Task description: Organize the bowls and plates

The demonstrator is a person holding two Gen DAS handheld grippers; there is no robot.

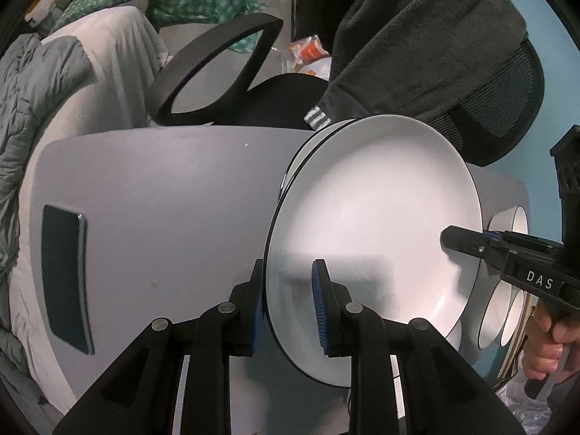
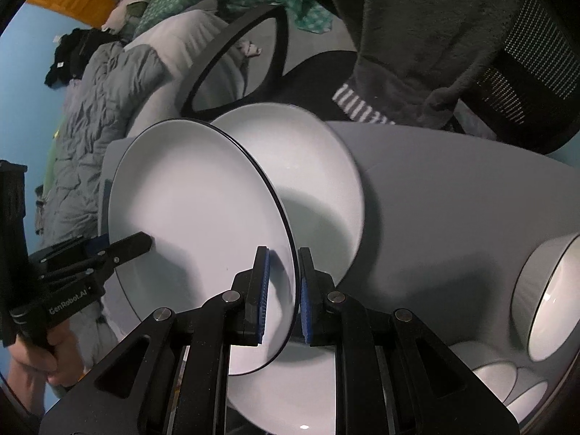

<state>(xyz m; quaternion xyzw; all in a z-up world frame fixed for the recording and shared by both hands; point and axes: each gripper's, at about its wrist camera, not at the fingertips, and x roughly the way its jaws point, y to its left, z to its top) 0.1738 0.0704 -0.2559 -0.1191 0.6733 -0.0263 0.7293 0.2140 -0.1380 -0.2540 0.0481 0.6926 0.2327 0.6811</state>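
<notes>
A white plate with a thin dark rim (image 1: 373,224) is held between both grippers above the grey table (image 1: 163,217). My left gripper (image 1: 288,304) straddles its near edge, jaws close on the rim. My right gripper (image 2: 283,290) clamps the opposite edge of the same plate (image 2: 195,210). The right gripper also shows in the left wrist view (image 1: 467,241), and the left gripper shows in the right wrist view (image 2: 136,244). A second white plate (image 2: 311,181) lies under the held one. White bowls (image 2: 551,290) stand at the table's right.
A black office chair (image 1: 217,69) with a dark fleece garment (image 1: 417,36) stands behind the table. A bed with grey and white bedding (image 1: 43,101) is at the left. A dark phone-like slab (image 1: 65,275) lies on the table's left part.
</notes>
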